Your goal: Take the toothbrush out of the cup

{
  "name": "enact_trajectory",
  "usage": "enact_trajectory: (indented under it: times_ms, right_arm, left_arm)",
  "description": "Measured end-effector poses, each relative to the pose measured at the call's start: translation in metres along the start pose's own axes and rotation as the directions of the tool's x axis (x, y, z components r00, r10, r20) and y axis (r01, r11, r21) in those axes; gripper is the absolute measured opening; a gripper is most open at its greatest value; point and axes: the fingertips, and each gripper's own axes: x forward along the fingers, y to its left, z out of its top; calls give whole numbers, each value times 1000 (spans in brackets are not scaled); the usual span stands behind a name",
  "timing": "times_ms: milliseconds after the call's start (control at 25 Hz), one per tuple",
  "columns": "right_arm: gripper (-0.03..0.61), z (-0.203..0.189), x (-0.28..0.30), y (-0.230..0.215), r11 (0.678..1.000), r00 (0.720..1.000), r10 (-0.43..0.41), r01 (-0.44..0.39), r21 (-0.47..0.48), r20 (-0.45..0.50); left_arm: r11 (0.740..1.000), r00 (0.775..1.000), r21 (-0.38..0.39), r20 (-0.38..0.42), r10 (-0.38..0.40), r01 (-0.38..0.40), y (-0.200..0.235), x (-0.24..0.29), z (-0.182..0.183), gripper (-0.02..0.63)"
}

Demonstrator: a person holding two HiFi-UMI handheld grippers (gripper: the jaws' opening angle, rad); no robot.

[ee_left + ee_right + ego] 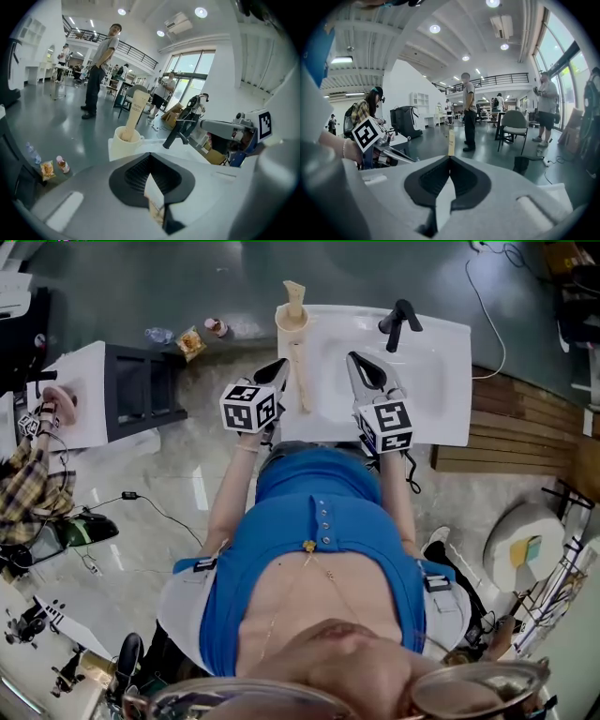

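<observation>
A white cup [292, 324] [125, 143] stands on the left rim of the sink [436, 381] with a beige tube [295, 294] [137, 110] upright in it. My left gripper [281, 366] [150, 157] is shut on a long beige toothbrush [301, 379] [154, 206], which is out of the cup and hangs over the sink's left edge. The toothbrush [451, 139] shows as a thin upright stick just past my right gripper [355, 360] [450, 158]. That gripper is shut with nothing in it, over the basin to the right of the left one.
A black faucet [398, 322] [180, 130] stands at the back of the sink. A dark shelf unit [141, 390] is to the left, with snack packets [190, 341] on the floor behind it. Wooden decking [525, 427] lies to the right. Several people stand in the hall.
</observation>
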Motion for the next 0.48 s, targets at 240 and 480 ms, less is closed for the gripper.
enact_trajectory:
  times_ms: [240,480]
  right_arm:
    - [2,7,22,18,1000,1000,28,-28,-7,0]
    - [2,10,44,31,999,999,50,-50,-10,-2]
  left_arm:
    - [998,996,50,77,-37,33,-4,-13,21,0]
    - [995,988,78,130,-79,69,-6,-24,37,0]
